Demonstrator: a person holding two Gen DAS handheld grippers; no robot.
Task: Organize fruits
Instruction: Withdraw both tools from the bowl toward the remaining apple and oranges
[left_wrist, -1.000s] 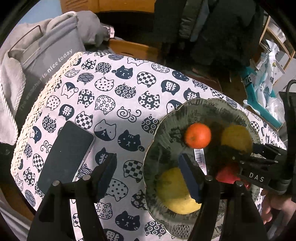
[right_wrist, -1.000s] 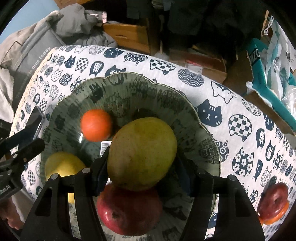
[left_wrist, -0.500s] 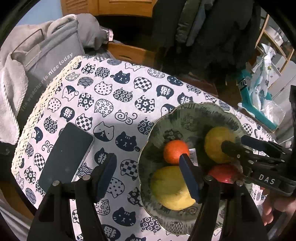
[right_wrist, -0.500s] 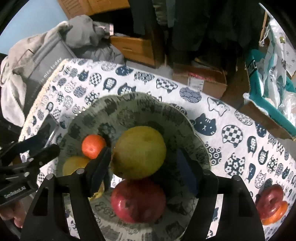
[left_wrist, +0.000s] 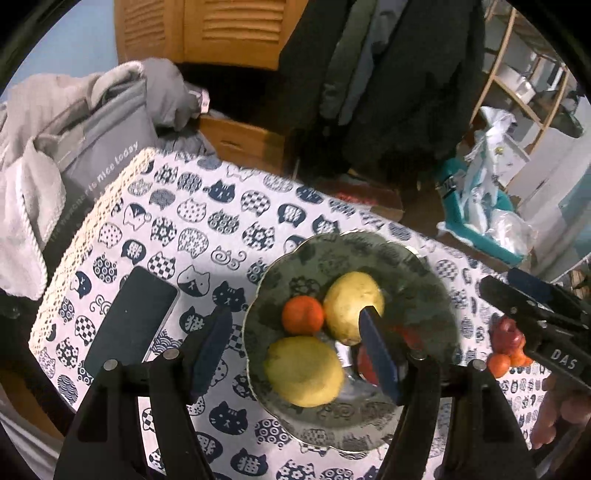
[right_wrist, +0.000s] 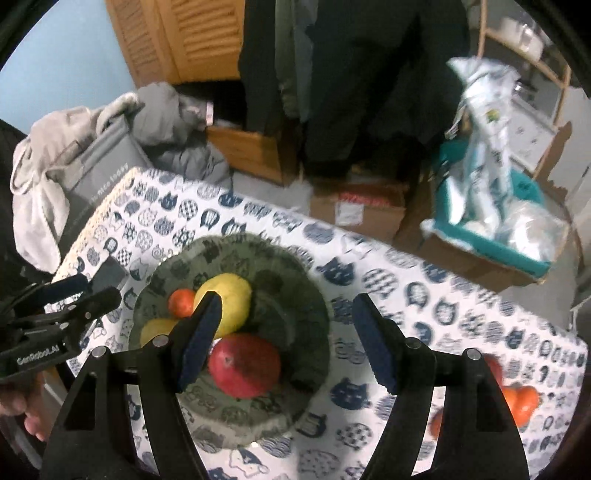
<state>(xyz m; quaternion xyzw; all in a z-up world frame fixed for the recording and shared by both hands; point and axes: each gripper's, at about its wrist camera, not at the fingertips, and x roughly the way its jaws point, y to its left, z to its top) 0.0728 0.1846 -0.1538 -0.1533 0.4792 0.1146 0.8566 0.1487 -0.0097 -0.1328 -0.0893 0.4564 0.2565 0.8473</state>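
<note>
The right gripper (right_wrist: 286, 338) has just been opening; its jaws stand spread with nothing between them, low in its frame above the bowl (right_wrist: 303, 284). The left gripper (left_wrist: 293, 349) is also spread and empty. In the bowl, centre of the left view, lie a mango (left_wrist: 352, 306), a small orange (left_wrist: 303, 314), a lemon (left_wrist: 304, 371) and a red apple (right_wrist: 243, 363). More red and orange fruit (left_wrist: 506, 345), blurred, probably two or three pieces, sits on the cat-print tablecloth (left_wrist: 207, 221) at right. A phone (left_wrist: 131, 321) lies at lower left.
</note>
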